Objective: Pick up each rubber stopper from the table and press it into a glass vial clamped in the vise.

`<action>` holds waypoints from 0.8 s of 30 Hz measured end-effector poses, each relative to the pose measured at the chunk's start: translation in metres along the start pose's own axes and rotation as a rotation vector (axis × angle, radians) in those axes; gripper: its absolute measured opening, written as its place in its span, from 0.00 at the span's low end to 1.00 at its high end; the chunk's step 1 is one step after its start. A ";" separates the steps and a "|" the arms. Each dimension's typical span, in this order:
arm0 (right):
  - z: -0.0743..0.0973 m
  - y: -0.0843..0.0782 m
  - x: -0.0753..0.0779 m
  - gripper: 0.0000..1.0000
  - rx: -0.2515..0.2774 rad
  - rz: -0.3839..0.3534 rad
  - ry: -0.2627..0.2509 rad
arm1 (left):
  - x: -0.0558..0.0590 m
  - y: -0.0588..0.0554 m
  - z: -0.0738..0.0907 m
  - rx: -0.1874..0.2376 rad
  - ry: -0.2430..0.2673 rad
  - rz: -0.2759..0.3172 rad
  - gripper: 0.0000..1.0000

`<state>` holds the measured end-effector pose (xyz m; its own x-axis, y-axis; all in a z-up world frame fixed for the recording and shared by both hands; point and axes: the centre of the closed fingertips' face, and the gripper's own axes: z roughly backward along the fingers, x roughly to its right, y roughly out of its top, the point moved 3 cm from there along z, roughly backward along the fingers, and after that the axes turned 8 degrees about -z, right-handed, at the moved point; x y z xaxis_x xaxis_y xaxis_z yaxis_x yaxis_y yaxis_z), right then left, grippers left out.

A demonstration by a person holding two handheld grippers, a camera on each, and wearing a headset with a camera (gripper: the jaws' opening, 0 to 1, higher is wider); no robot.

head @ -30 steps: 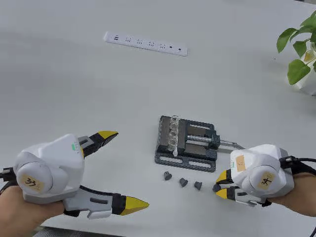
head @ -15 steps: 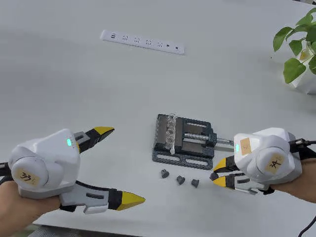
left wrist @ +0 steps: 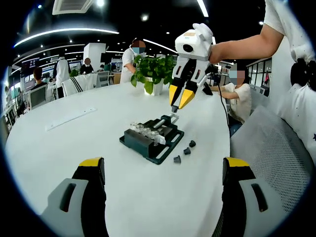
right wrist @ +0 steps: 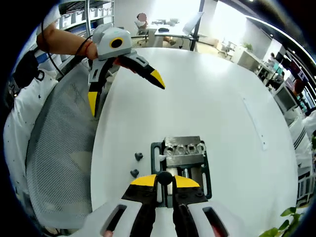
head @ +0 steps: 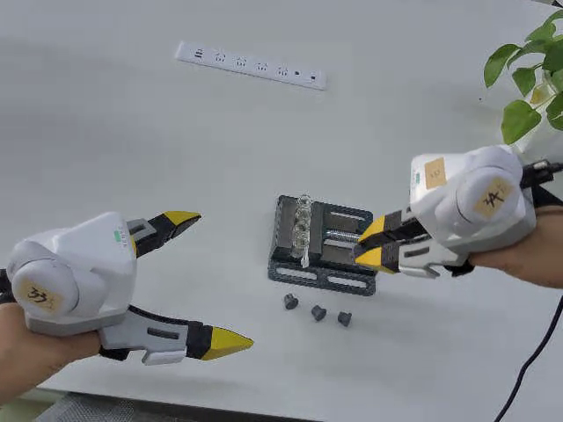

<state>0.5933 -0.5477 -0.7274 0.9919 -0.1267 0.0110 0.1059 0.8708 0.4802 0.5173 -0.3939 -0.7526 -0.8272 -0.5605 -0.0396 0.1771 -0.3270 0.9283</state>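
Vise (head: 308, 274): sits mid-bench (head: 132, 149), its screw end toward the right gripper.
Vials (right wrist: 185, 148): four clear glass ones, upright in a row, clamped in the vise, mouths open.
Right gripper (head: 361, 249): hangs over the screw end of the vise, jaws clenched on one dark stopper (right wrist: 164, 177).
Loose stoppers (head: 318, 312): three in a line on the bench, just in front of the vise.
Left gripper (head: 204, 280): well left of the vise, jaws spread wide and holding nothing.
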 end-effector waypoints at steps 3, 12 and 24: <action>-0.001 0.015 0.012 0.07 0.015 -0.003 -0.009 | -0.001 0.000 -0.001 0.006 -0.006 0.000 0.99; -0.015 0.037 0.036 0.07 0.002 0.018 -0.020 | -0.002 -0.001 -0.002 0.016 -0.024 -0.001 0.99; -0.040 0.043 0.050 0.07 -0.022 -0.006 -0.001 | -0.007 -0.004 -0.001 0.026 -0.032 0.012 0.99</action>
<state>0.6503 -0.4977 -0.7419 0.9911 -0.1326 0.0093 0.1135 0.8804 0.4604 0.5234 -0.3896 -0.7562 -0.8419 -0.5394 -0.0169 0.1733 -0.2999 0.9381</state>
